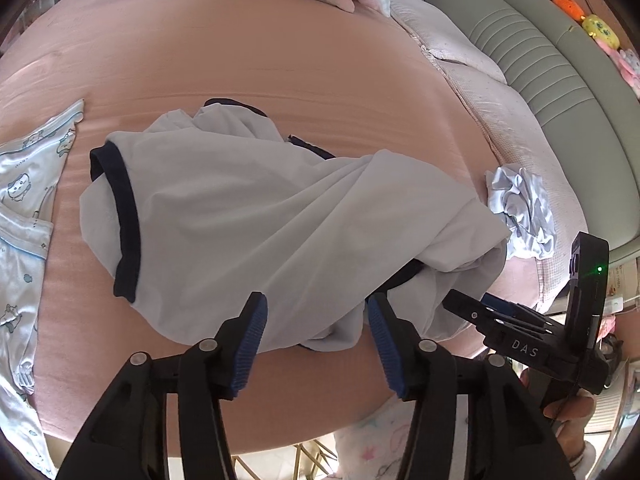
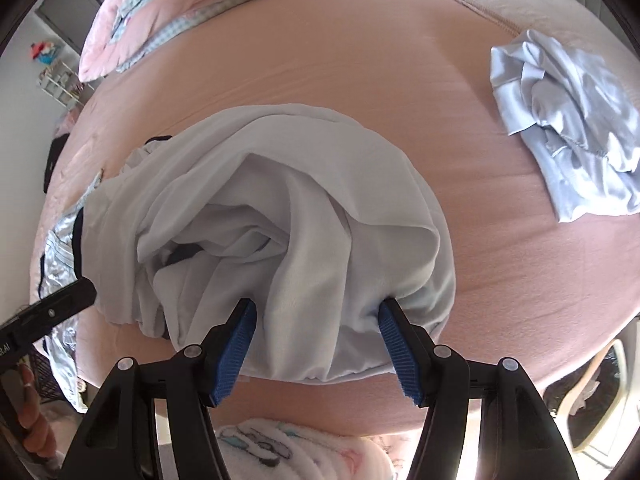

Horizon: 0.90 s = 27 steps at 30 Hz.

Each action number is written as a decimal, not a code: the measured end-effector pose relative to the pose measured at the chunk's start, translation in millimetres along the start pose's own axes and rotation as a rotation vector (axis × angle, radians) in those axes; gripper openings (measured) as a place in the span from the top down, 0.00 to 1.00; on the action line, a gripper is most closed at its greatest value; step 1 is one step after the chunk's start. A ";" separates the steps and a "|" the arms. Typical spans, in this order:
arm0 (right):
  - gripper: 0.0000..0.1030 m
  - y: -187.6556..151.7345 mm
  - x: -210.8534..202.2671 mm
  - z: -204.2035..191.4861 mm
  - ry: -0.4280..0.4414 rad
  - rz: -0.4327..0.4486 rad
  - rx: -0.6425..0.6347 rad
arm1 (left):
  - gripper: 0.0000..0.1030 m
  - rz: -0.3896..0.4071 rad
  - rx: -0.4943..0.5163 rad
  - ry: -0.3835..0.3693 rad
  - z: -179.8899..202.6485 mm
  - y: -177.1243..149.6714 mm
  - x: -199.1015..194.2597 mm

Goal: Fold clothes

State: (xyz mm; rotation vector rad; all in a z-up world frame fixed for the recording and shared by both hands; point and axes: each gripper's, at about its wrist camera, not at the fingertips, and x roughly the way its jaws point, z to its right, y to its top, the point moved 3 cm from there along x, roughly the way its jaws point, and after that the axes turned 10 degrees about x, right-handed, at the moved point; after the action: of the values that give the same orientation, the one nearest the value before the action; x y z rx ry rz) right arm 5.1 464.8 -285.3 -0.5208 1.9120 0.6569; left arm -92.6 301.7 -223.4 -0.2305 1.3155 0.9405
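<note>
A home bedroom is shown: a pink-sheeted bed (image 1: 280, 60), a padded grey-green headboard (image 1: 540, 52), plush toys (image 1: 588, 20).

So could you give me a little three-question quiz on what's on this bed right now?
1. True or false: the white shirt with navy trim lies neatly folded on the pink bedsheet.
2. Which garment lies crumpled beyond the shirt: A) silky pale blue garment, B) red sweater, C) jeans?
3. Fill in: the jaws of the left gripper and right gripper stand ____ around the shirt's near edge.

Key: 1 false; 2 A; 3 open.
</note>
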 end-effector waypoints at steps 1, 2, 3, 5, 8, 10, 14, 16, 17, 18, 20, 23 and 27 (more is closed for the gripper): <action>0.51 1.6 1.4 1.3 0.025 0.003 0.013 | 0.51 0.000 -0.003 -0.006 2.1 1.6 1.8; 0.61 3.0 3.0 2.6 0.036 0.006 0.021 | 0.51 -0.001 -0.005 -0.013 4.4 2.8 3.5; 0.76 4.3 5.1 4.8 0.045 0.006 0.035 | 0.51 -0.003 -0.006 -0.020 6.8 3.6 5.0; 0.88 6.5 8.9 10.9 0.068 -0.004 0.077 | 0.51 -0.006 -0.004 -0.035 11.6 5.0 7.8; 0.90 10.8 4.4 14.8 0.140 0.010 0.114 | 0.51 0.000 0.019 -0.064 18.9 5.0 10.2; 0.91 17.3 -2.7 11.7 0.171 0.029 0.113 | 0.51 0.004 0.035 -0.079 23.8 4.2 12.2; 0.91 37.8 -20.3 -5.5 0.192 0.084 0.065 | 0.51 -0.015 0.059 -0.078 31.5 2.4 21.6; 0.91 48.8 -28.3 -17.0 0.182 0.118 0.025 | 0.51 -0.033 0.070 -0.084 35.7 1.2 26.4; 0.91 54.1 -31.8 -23.5 0.175 0.134 0.003 | 0.51 -0.042 0.085 -0.078 39.0 1.2 28.8; 0.91 59.4 -34.7 -30.5 0.168 0.146 -0.021 | 0.51 -0.051 0.104 -0.069 42.6 1.5 31.1; 0.91 72.8 -37.3 -43.7 0.154 0.165 -0.058 | 0.51 -0.059 0.148 -0.042 51.2 2.8 35.6; 0.91 87.7 -41.0 -57.9 0.145 0.184 -0.098 | 0.51 -0.061 0.189 -0.031 64.4 7.0 41.5; 0.91 100.8 -41.4 -70.8 0.146 0.196 -0.127 | 0.51 -0.069 0.202 -0.054 77.6 13.7 49.5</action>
State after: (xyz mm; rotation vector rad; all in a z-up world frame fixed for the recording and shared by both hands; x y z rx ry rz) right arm -88.4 498.3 -201.4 -0.4754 2.0850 0.8924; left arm -48.5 381.9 -240.3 -0.0937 1.3338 0.7450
